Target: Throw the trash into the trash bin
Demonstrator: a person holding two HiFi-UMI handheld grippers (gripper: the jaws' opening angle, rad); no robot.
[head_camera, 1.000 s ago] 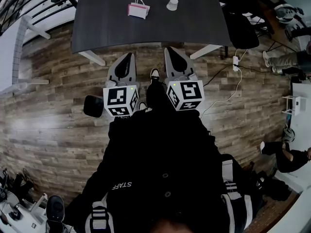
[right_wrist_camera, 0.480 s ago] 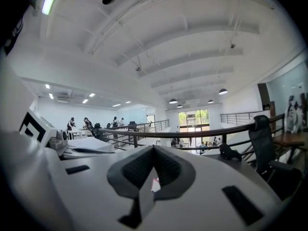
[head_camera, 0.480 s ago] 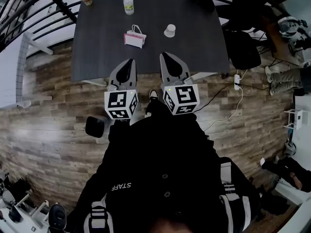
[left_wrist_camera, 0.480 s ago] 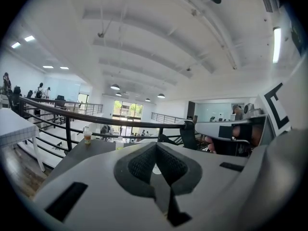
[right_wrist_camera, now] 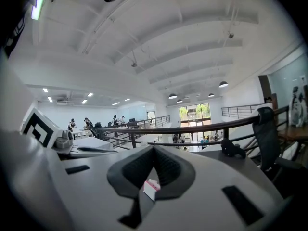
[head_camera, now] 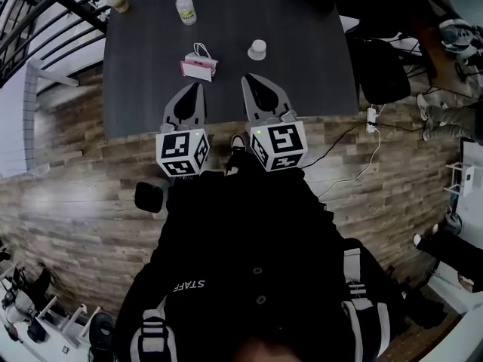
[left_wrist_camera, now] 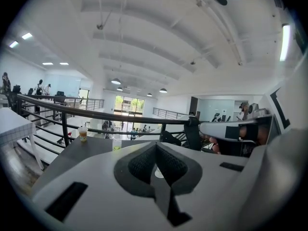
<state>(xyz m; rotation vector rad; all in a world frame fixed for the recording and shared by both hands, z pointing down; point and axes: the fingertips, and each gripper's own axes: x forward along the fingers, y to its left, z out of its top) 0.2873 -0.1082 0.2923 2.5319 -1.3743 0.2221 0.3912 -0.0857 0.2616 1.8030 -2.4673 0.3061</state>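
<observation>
Wood-plank floor [head_camera: 75, 194], dark worktop [head_camera: 302, 74] at the top of the head view, metal railing [left_wrist_camera: 96, 115] behind it. On the worktop: small pink-and-white paper bag [head_camera: 198, 67] near the front middle, white cup [head_camera: 257, 49] to its right and apart from it, plastic bottle [head_camera: 185, 8] farther back, drink cup [head_camera: 119, 2] at the far left corner. Left tool [head_camera: 198, 89] and right tool [head_camera: 251, 81] are held side by side, tips over the near part of the worktop. The left one points at the bag, the right one toward the white cup, no contact visible with either. Left tool: jaws fully together, nothing between them. Its own view shows only the white cup through the gap under the tips, out on the worktop. Right tool: jaws together as well, empty. The paper bag shows through its gap but lies on the worktop, not gripped. Small black container [head_camera: 149, 196] sits on the floor left of the person, well apart from the worktop items; cannot tell if it is the trash bin. Black chair [head_camera: 381, 59] stands at the worktop's right end, white power strip [head_camera: 370, 116] with a cable on the floor near it
</observation>
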